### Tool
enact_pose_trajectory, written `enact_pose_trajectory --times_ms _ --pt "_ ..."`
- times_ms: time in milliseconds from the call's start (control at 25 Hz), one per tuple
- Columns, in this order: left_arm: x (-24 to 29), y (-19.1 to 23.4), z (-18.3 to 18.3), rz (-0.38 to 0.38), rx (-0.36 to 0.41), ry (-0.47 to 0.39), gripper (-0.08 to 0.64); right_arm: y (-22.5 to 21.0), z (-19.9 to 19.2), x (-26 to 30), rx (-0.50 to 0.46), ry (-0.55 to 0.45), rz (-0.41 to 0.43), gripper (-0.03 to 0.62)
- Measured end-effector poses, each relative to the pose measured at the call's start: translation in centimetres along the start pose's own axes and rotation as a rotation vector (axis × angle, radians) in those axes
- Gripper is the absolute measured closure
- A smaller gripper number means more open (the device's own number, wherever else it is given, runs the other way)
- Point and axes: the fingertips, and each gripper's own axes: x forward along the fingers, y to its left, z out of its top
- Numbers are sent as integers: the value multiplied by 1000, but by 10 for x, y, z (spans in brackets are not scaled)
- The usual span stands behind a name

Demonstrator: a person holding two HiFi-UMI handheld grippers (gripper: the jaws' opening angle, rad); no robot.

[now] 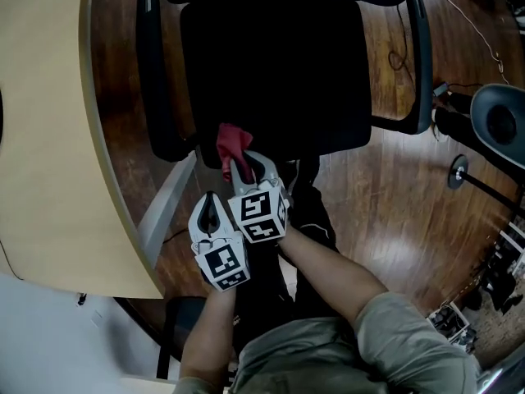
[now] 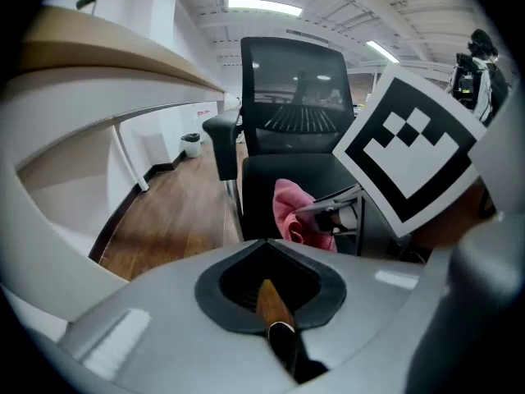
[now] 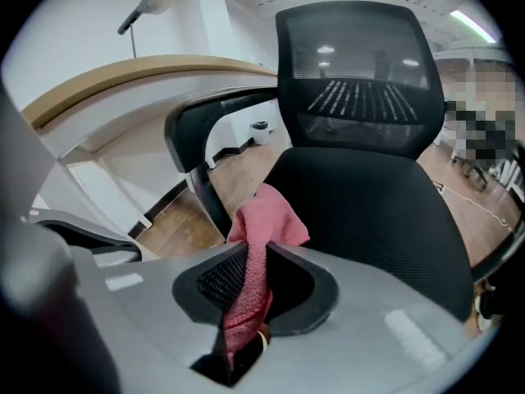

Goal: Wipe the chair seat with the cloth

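Observation:
A black office chair's seat (image 1: 275, 64) fills the top middle of the head view. At its near left edge my right gripper (image 1: 244, 164) is shut on a pink-red cloth (image 1: 232, 142). In the right gripper view the cloth (image 3: 267, 220) runs between the jaws of that gripper (image 3: 253, 249) and bunches out over the seat (image 3: 369, 212). My left gripper (image 1: 210, 208) hangs just below and left of the right one, off the seat, jaws together with nothing in them. The left gripper view looks past its own tips (image 2: 262, 245) at the cloth (image 2: 294, 212) and the right gripper's marker cube (image 2: 410, 150).
A curved beige desk (image 1: 49, 138) runs along the left, its grey leg (image 1: 168, 208) close to my grippers. The chair's armrests (image 1: 152, 72) (image 1: 420, 64) flank the seat. A cable (image 1: 402, 56) and another chair (image 1: 500, 121) are on the wooden floor at right.

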Motion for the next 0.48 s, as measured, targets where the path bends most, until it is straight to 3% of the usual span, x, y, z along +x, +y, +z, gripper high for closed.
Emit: enact_pose_trajectory --times_ms 240,480 --pt "4 31 -25 37 -58 17 554 44 -19 26 -60 54 74 527" --pt "7 27 -42 35 -53 56 554 45 -56 41 -67 130 86 528"
